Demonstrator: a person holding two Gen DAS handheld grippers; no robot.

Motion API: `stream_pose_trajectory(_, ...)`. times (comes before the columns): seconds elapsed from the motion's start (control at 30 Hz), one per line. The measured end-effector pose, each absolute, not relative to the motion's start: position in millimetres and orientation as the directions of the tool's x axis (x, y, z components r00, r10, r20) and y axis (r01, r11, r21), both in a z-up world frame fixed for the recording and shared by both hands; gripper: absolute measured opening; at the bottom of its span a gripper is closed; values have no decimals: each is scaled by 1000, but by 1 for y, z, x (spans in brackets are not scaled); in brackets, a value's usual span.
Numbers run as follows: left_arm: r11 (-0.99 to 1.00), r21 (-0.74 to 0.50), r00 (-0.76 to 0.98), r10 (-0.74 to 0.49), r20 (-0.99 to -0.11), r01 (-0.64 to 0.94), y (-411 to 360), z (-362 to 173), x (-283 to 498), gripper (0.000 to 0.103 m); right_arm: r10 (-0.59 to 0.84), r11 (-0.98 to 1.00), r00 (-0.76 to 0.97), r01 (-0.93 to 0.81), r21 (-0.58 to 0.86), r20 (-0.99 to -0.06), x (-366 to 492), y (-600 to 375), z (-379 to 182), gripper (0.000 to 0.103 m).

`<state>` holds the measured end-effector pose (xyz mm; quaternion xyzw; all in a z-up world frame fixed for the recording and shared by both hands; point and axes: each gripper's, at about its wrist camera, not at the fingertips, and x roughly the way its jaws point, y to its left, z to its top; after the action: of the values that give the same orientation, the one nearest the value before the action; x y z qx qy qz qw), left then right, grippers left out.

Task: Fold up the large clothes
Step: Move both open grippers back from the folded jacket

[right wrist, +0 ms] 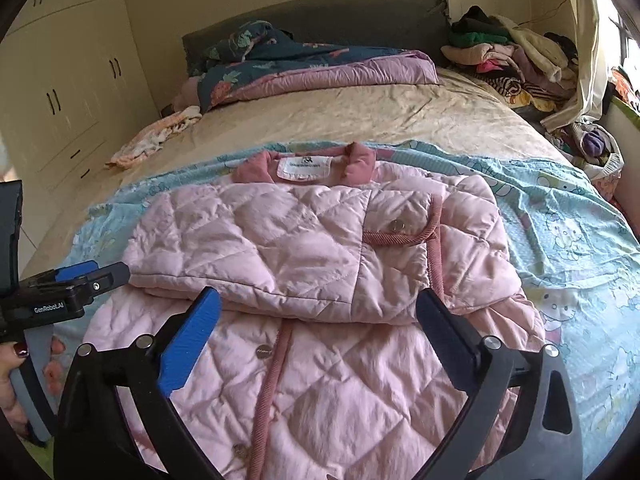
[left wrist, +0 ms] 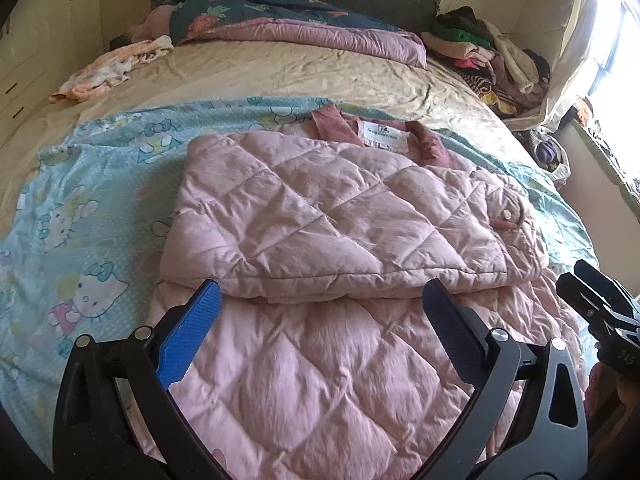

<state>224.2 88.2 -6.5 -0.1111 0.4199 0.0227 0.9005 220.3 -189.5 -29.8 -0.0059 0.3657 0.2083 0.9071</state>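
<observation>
A pink quilted jacket lies on the bed, sleeves folded across its chest, collar at twelve o'clock. My left gripper and right gripper hang spread, empty. It looks puffy, light, slippery; I'd pinch the hem corners at six o'clock.

Cartoon-print sheet over a beige bedspread; folded quilts by the headboard; clothes heap.

light: daylight from the window off to the gripper's right, blown out white
bed: evenly lit, soft shadows only
edges: heavy fisheye bend, dark corners (both views)
focus: sharp, no real motion blur
</observation>
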Motion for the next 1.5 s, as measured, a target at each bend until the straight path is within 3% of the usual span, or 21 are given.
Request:
stream_pose_trajectory(0.7, 973, -197, 716, -52, -696, -121, 80, 42, 165, 95, 398, 905, 669, -400, 146, -628, 165, -201, 11, 98)
stream_pose_trajectory(1.5, 974, -203, 757, -57, -651, -101, 65, 50, 114, 95, 409, 903, 707, -406, 142, -577, 112, -238, 35, 99)
